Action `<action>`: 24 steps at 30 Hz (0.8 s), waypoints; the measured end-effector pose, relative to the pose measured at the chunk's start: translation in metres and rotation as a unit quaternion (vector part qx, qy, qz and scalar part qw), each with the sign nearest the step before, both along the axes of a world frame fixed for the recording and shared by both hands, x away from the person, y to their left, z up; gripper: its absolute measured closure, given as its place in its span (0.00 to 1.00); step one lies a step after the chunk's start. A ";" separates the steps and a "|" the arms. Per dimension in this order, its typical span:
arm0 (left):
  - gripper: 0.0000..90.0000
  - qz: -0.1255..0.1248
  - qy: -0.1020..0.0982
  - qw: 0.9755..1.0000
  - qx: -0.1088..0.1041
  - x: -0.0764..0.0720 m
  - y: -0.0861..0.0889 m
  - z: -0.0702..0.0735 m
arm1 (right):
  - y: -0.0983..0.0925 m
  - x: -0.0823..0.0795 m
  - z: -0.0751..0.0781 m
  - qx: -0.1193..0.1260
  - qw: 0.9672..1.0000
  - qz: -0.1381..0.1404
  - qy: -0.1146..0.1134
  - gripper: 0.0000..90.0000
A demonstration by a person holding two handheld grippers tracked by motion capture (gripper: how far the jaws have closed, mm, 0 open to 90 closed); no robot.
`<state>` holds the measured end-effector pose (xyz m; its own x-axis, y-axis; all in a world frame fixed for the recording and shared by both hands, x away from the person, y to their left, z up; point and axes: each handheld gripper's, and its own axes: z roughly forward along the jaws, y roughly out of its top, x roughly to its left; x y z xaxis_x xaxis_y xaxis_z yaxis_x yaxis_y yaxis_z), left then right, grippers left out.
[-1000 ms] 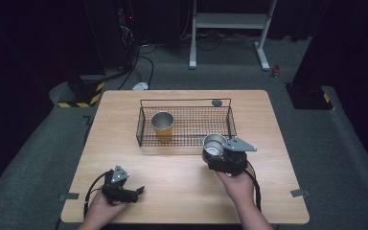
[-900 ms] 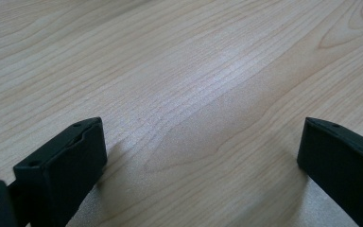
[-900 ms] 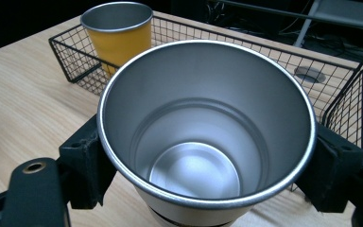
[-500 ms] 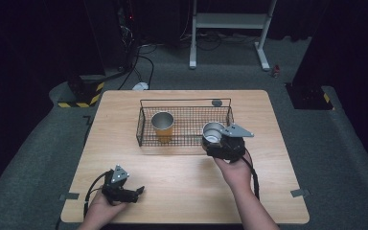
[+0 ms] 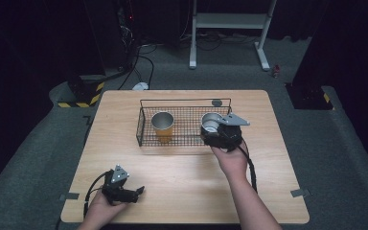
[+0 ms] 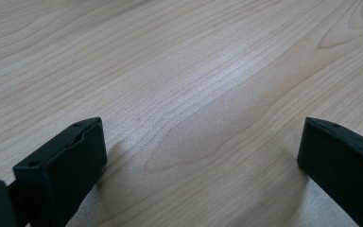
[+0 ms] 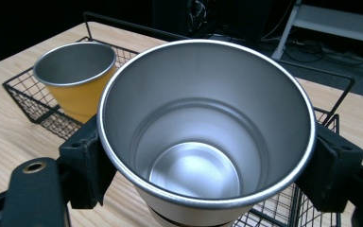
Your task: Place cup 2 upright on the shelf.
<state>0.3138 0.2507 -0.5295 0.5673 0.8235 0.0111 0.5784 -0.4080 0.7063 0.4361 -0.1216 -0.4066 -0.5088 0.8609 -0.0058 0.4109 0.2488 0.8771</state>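
Right hand-held gripper (image 5: 212,128) has carried the silver cup (image 5: 211,121) up over the wire basket (image 5: 143,125), jaws pinching its sides, yellow cup (image 5: 163,125) off to its left, so next it's probably lower and release, while the left hand-held gripper (image 5: 135,192) rests spread on the bench (image 5: 182,177).

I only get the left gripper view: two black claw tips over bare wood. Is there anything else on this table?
Observer: Yes. A black wire basket stands on the far half of the table, with a yellow cup upright inside it.
Operator: What is the other claw doing?
Observer: The right claw grips a silver cup by its sides, at the basket's right end.
Operator: Is anything in that cup?
Observer: No. The right gripper view looks straight into it, down to a bare, shiny bottom.
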 end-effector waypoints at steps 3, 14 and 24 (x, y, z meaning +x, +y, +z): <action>0.03 0.000 0.000 1.000 0.000 0.000 0.000 0.000 | 0.002 0.007 0.000 0.000 1.000 -0.003 0.003 0.20; 0.03 0.002 0.001 1.000 -0.002 0.000 0.000 0.000 | 0.009 0.027 0.006 -0.003 1.000 -0.012 0.003 0.20; 0.03 0.002 0.001 1.000 -0.002 0.000 0.000 0.000 | 0.015 0.045 0.008 -0.011 1.000 -0.022 0.009 0.20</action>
<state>0.3135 0.2504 -0.5297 0.5639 0.8258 0.0065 0.5811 -0.4023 0.7075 0.4812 -0.1066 -0.3983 -0.4698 0.8826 -0.0150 0.4385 0.2482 0.8638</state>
